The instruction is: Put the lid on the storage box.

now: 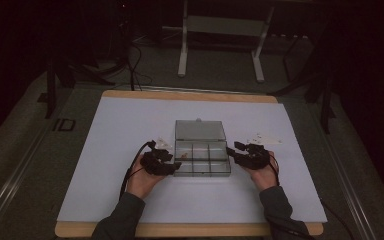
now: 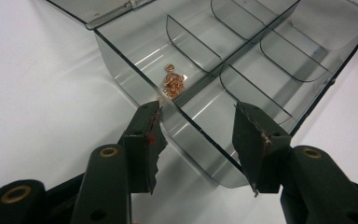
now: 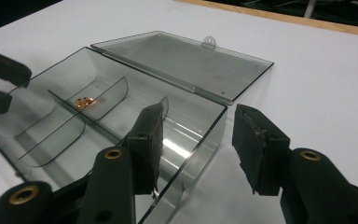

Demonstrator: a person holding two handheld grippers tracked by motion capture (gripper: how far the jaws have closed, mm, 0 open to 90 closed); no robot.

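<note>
1. Compartment box [image 1: 201, 159]: clear smoky plastic with divided cells, lid [image 1: 200, 130] swung flat open behind it; stands mid-table on the white sheet [image 1: 110, 150], long axis running left to right between the two hands
2. Copper bits [image 2: 172, 81]: small heap in the far cell at the box's left end, nearest the left gripper
3. Left gripper [image 2: 198, 140]: jaws spread wide, straddling the box's left end wall, pads clear of it, nothing held
4. Right gripper [image 3: 198, 149]: jaws apart astride the right end wall, not pressing; well apart from the bits
</note>
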